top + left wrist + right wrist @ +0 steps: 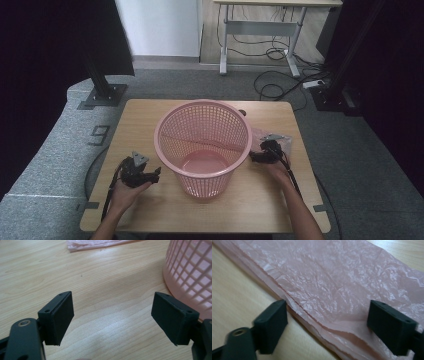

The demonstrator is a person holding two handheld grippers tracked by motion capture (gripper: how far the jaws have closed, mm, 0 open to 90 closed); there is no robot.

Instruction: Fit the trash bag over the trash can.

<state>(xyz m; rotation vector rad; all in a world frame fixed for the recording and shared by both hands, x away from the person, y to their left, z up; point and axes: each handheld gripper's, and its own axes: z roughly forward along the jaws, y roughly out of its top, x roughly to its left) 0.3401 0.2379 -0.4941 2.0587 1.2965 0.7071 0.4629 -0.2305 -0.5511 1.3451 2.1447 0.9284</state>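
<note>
A pink lattice basket (pixel 160 131) stands upright in the middle of the wooden table (pixel 150 112). To its right a flat, crinkled pink plastic bag (pixel 288 142) lies on the wood. My right gripper (pixel 254 157) is low over the bag's near end. In the right gripper view the folded bag edge (pixel 337 277) runs between the wide-apart jaws of that gripper (pixel 327 325), and the pads do not press it. Left of the basket, my left gripper (pixel 157 174) is open with bare wood between its jaws (pixel 112 320). The basket wall (pixel 190 272) is just to its right.
A strip of pink plastic (pixel 95 243) lies at the far edge of the left gripper view. Beyond the table are grey carpet, a black stand base (pixel 102 95), a desk frame (pixel 260 30) and loose cables (pixel 280 85).
</note>
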